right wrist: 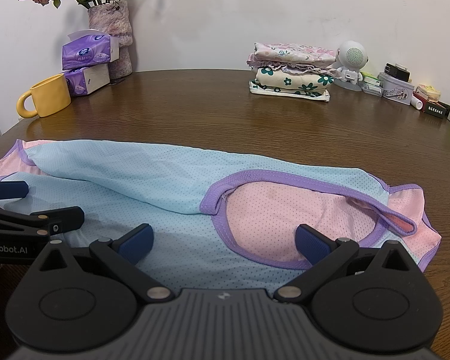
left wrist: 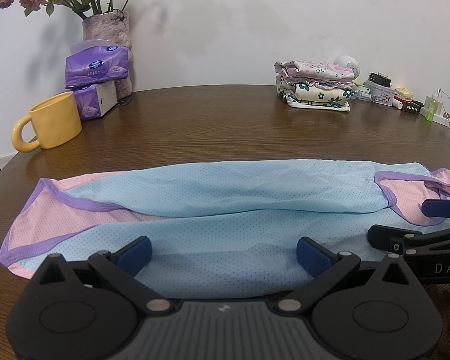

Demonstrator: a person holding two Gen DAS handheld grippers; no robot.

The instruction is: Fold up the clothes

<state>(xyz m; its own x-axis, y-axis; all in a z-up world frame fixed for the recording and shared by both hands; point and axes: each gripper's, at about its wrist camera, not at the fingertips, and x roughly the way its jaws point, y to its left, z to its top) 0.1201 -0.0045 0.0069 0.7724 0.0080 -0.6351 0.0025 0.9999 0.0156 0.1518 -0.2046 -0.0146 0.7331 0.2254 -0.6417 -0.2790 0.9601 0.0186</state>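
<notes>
Fingers on both your grippers are spread wide: the left gripper [left wrist: 224, 253] and the right gripper [right wrist: 224, 244] hover side by side over the near edge of the blue mesh garment [left wrist: 213, 198], pinching nothing. That garment, pink inside with purple trim, lies folded lengthwise across the near part of the worktop [left wrist: 210, 126]. Far right sits a stack of folded clothes [right wrist: 291, 73]; far left, a yellow mug [left wrist: 49, 121] and tissue packs [left wrist: 97, 69].
</notes>
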